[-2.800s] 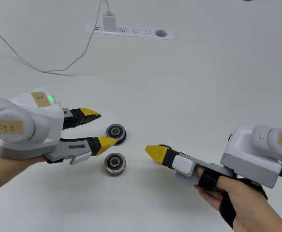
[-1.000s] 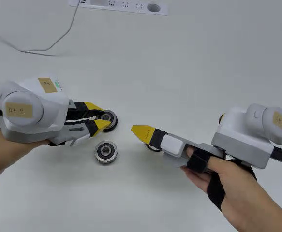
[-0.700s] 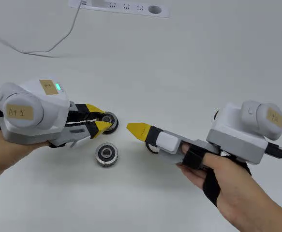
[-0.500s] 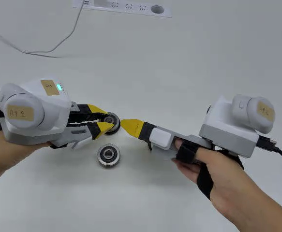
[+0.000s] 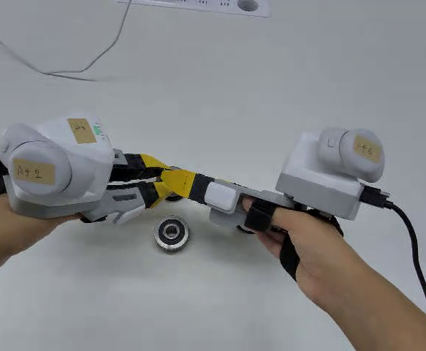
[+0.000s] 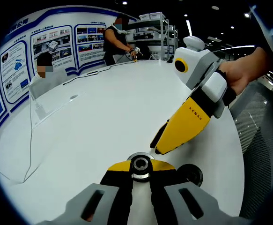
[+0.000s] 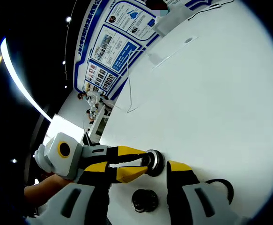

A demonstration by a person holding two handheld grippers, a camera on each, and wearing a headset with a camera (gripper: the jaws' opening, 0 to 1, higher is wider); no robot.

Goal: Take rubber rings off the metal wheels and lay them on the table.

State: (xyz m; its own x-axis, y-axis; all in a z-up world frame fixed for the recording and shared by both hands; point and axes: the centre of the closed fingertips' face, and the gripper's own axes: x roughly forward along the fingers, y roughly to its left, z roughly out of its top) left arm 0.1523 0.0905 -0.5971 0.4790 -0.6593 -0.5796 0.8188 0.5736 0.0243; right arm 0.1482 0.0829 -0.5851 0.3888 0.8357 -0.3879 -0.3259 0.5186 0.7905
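The left gripper [image 5: 157, 177], a white body with yellow-tipped black jaws, is clamped on a small round metal wheel [image 6: 141, 165] with a dark band around its rim. The two tips press on opposite sides of the wheel, and its bore faces back along the jaws in the left gripper view. The right gripper [image 7: 153, 172] comes in from the other side with its jaws spread apart. In its own view the held wheel sits between and just ahead of the two yellow tips. In the left gripper view one of its yellow tips lies right at the wheel's rim, though I cannot tell whether they touch. The two grippers' tips overlap in the head view and hide most of the wheel. A second metal wheel [image 5: 171, 233] lies flat on the white table [image 5: 271, 88], just below the meeting tips and apart from them, with its dark band on. In the right gripper view a thin black ring [image 7: 223, 181] lies on the table beside that gripper's right-hand jaw, partly hidden by it. At the far edge of the table are a white power strip [image 5: 198, 3] and a grey cable [image 5: 74, 71].
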